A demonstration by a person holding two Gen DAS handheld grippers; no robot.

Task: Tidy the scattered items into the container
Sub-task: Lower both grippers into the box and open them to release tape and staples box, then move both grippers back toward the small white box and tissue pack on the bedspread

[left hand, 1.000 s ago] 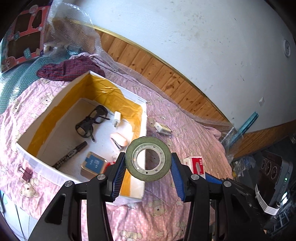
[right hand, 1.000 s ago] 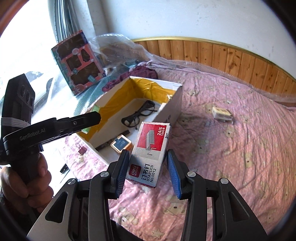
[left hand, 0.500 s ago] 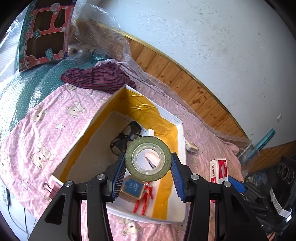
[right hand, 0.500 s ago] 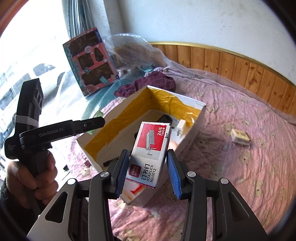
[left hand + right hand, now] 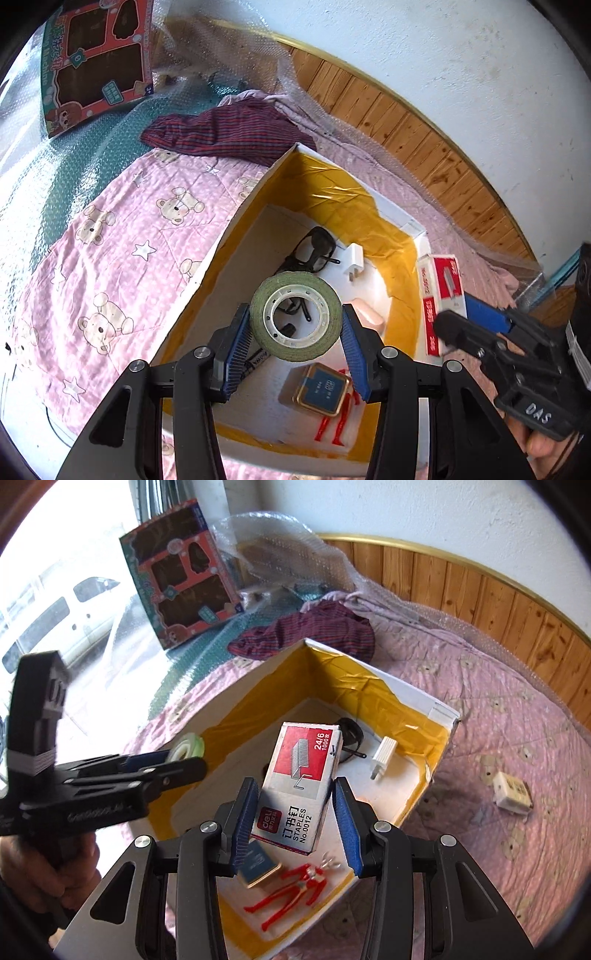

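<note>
Both tongs hang over the open box (image 5: pixel 439 710) on the bed: left tongs (image 5: pixel 295 328) clamp the tape roll (image 5: pixel 295 316); right tongs (image 5: pixel 294 814) pinch the staple box (image 5: pixel 300 784) askew; released carelessly, either could strike the glasses (image 5: pixel 314 251).

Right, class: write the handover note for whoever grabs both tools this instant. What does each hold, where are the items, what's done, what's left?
Left tool: shut on the tape roll, above the box.
Right tool: shut on the staples box, also over the box.
Done: glasses, white plug, blue tin and red figure lie inside.
Left: release both items into the box, then fetch the small white block from the bedspread.
</note>
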